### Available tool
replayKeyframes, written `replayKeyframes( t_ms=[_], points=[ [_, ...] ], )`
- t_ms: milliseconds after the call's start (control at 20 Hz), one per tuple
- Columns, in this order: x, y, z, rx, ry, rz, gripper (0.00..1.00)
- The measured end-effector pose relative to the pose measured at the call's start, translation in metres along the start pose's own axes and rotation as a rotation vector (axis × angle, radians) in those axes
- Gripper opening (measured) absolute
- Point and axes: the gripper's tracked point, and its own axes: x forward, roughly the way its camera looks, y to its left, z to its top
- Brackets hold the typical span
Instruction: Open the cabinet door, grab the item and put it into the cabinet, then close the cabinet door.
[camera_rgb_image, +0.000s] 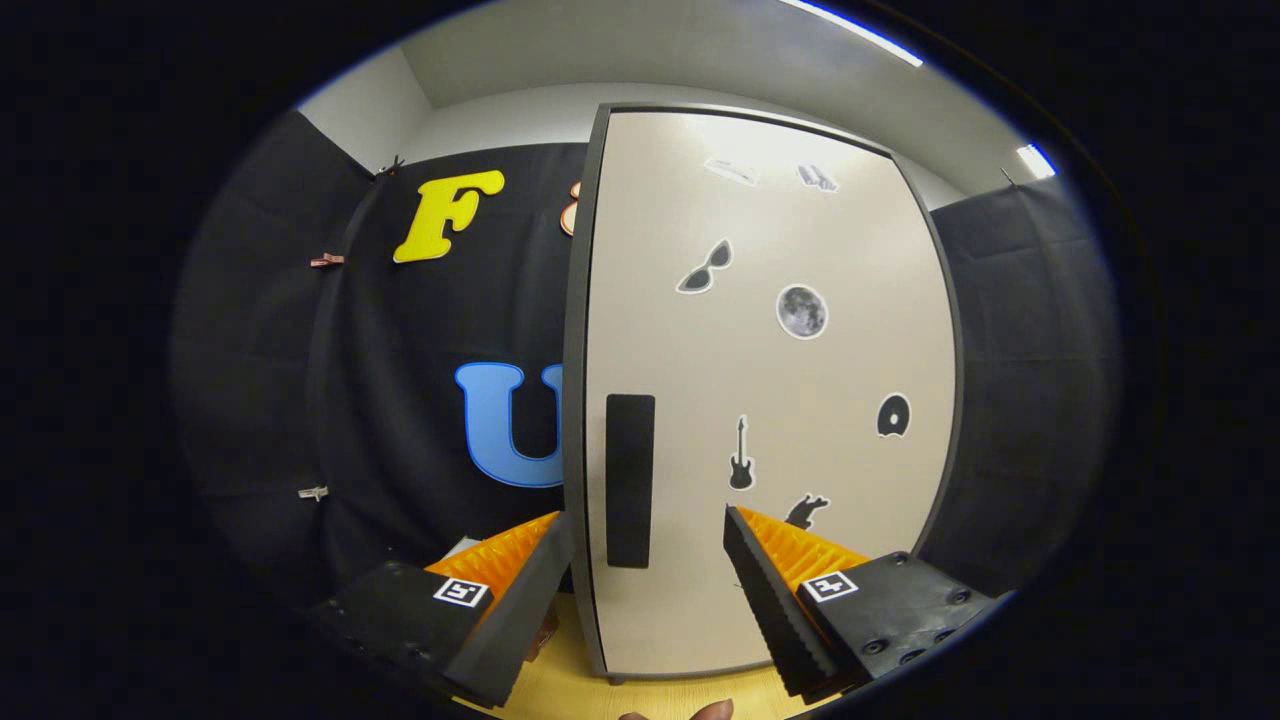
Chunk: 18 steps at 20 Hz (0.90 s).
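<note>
A tall cabinet (770, 400) with a pale door and dark grey frame stands upright just ahead of my fingers. The door is closed and carries several small stickers. A black rectangular handle (630, 480) sits low near the door's left edge, in line with the gap between my fingers and slightly beyond them. My gripper (645, 545) is open, its left finger (520, 600) overlapping the cabinet's left edge and its right finger (770, 590) in front of the door. Nothing is held.
The cabinet rests on a light wooden tabletop (570, 685). Black cloth walls stand behind and on both sides. A fingertip of a person (715, 711) shows at the near edge below the door. A small brownish object (545, 630) peeks beside the left finger.
</note>
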Motion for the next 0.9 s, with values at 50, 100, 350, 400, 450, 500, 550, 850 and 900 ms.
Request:
replayKeyframes(
  t_ms=[50, 100, 350, 400, 450, 500, 550, 850, 900],
  points=[
    [0.01, 0.002, -0.003, 0.003, 0.006, -0.001, 0.97],
    [0.019, 0.004, -0.008, 0.012, 0.015, -0.005, 0.97],
    [0.057, 0.007, -0.023, 0.026, 0.022, -0.022, 0.54],
    [0.061, 0.006, -0.026, 0.022, 0.044, -0.03, 0.48],
    [0.06, 0.007, -0.023, 0.017, 0.016, -0.038, 0.42],
    [0.059, 0.007, -0.023, 0.002, 0.026, -0.042, 0.42],
    [0.057, 0.006, -0.022, 0.017, 0.017, -0.038, 0.37],
    [0.044, 0.006, -0.026, 0.014, 0.074, 0.036, 0.21],
    [0.038, 0.006, -0.025, 0.026, 0.08, 0.05, 0.21]
  ],
)
